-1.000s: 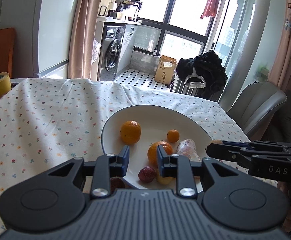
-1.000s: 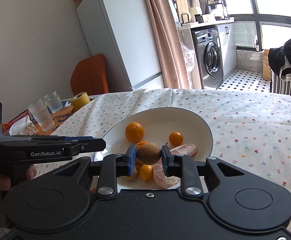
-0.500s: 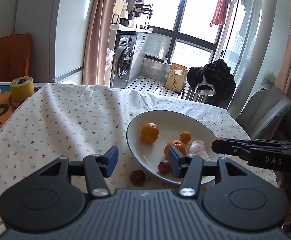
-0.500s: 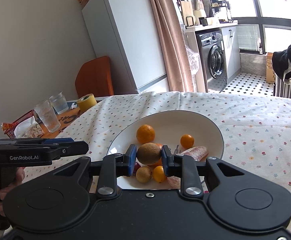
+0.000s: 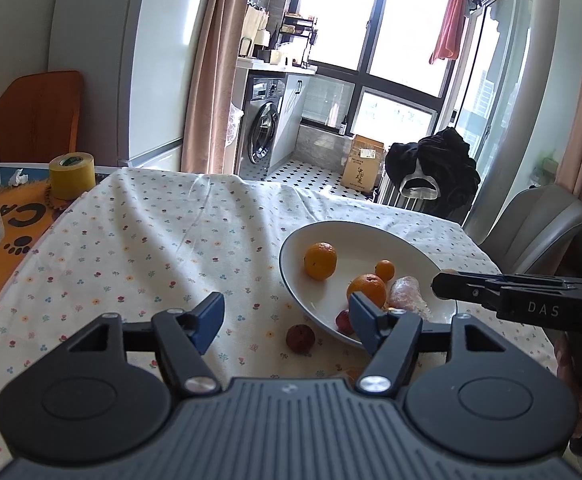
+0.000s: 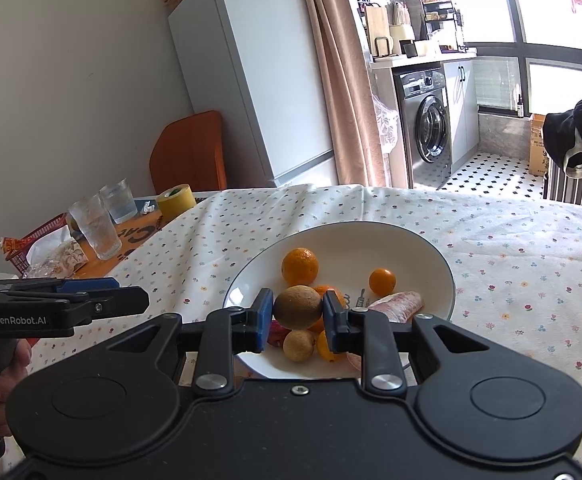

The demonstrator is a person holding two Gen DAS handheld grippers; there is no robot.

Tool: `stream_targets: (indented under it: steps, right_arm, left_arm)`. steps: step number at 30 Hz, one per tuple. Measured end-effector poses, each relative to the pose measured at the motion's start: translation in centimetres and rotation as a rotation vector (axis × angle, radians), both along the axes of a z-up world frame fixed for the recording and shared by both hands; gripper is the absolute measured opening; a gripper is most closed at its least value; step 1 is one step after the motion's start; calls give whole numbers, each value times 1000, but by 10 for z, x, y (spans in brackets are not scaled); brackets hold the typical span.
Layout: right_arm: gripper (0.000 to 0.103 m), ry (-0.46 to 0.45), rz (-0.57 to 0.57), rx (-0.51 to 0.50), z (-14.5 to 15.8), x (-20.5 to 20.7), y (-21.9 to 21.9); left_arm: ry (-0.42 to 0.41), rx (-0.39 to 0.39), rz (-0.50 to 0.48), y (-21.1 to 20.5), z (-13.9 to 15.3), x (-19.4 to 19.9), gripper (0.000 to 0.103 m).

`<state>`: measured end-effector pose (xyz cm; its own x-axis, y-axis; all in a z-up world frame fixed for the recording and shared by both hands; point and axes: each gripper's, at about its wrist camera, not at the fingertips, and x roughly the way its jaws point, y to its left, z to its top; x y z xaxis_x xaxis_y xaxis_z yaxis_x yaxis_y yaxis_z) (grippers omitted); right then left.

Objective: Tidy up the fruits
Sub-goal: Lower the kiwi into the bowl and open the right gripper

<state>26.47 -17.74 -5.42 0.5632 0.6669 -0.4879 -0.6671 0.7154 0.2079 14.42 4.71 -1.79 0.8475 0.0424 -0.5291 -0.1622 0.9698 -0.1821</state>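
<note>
My right gripper (image 6: 298,312) is shut on a brown kiwi (image 6: 298,307), held just above the near part of the white plate (image 6: 431,248). On the plate lie a large orange (image 6: 300,266), a small orange (image 6: 382,281), a pink pomelo segment (image 6: 397,304) and a small tan fruit (image 6: 299,345). My left gripper (image 5: 287,322) is wide open over the tablecloth beside the plate (image 5: 287,272). A dark red fruit (image 5: 300,339) lies on the cloth between its fingers, untouched. The right gripper (image 5: 443,284) reaches in from the right.
Two glasses (image 6: 95,228), a yellow tape roll (image 6: 177,200) and a red snack basket (image 6: 39,240) stand on the orange mat at the table's left. An orange chair (image 6: 191,152) is behind them, and a grey chair (image 5: 531,220) at the far right.
My left gripper has opened wide and drawn back to the left off the plate's rim. My right gripper has pulled back slightly, still gripping the kiwi.
</note>
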Motion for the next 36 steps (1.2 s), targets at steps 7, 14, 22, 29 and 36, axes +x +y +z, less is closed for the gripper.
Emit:
stream_targets:
  steps: [7, 14, 22, 29, 36]
  right_arm:
    - [25, -11, 3, -12, 2, -6, 7]
    - [25, -15, 4, -22, 1, -9, 13]
    - [25, -21, -5, -36, 2, -8, 22]
    - [25, -9, -9, -58, -6, -1, 32]
    - [38, -2, -16, -74, -12, 1, 36]
  left_arm:
    - [-1, -5, 10, 6, 0, -11, 67]
    - [0, -4, 30, 12, -2, -20, 75]
    - [0, -19, 47, 25, -6, -26, 78]
    - [9, -31, 50, 32, -12, -22, 78]
    - [23, -36, 58, 35, -17, -18, 78]
